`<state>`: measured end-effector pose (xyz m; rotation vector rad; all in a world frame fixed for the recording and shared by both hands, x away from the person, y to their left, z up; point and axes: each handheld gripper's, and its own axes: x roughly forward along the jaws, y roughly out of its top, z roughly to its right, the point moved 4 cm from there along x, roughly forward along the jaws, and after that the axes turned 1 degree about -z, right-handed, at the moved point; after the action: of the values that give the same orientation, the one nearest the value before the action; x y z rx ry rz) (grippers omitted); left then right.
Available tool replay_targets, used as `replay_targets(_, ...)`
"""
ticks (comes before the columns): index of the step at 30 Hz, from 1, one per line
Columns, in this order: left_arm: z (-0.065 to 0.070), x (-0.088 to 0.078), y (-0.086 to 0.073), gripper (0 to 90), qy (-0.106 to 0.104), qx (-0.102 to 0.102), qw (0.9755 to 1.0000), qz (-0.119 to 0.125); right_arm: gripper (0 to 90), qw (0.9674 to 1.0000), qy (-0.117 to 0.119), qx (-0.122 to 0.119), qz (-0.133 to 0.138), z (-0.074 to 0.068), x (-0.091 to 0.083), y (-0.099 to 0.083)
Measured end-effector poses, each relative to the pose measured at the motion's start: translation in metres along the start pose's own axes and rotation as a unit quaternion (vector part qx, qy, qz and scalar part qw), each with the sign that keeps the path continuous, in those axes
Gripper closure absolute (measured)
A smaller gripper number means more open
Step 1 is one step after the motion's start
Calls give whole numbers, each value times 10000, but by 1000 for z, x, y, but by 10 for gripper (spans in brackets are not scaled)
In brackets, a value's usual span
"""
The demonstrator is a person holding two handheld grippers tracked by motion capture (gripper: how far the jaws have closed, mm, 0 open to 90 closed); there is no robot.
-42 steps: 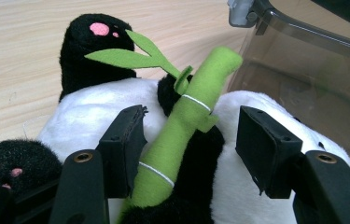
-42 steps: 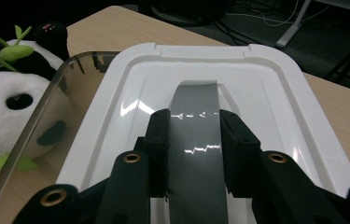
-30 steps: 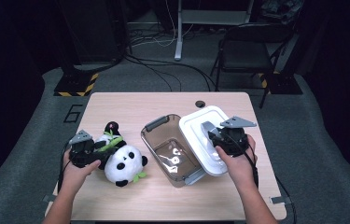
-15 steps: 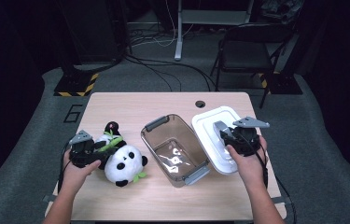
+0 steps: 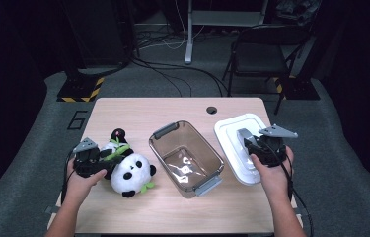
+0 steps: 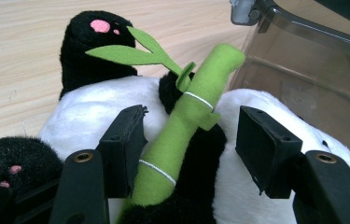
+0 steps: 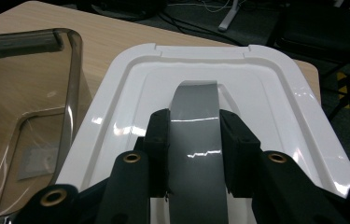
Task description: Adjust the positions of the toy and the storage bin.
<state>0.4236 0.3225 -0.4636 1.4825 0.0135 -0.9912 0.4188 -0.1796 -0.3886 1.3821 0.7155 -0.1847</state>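
Two grippers, yours. Right gripper pinches grey handle of white lid, lid at container's 3 o'clock. Left gripper spread around panda's green bamboo, pads not pressing. No readable writing on either. Panda's lower body cut off.

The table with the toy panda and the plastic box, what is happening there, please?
A person works at the wooden table with tongs in each hand. The right tongs are shut on the grey handle of the white plastic lid, which lies to the right of the open smoky transparent plastic box. The left tongs stand open around the black-and-white plush panda and its green felt bamboo stalk, not yet gripping. The box is empty.
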Motion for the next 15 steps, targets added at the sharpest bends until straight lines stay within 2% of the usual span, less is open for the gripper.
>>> replay_targets(10,0,0,0,416,-9,-24,10000,15,667,9999,-153,65,-15,9,3,-17)
replay_targets(15,0,0,0,416,-1,-22,10000,11,667,9997,-177,171,-39,12,4,-28)
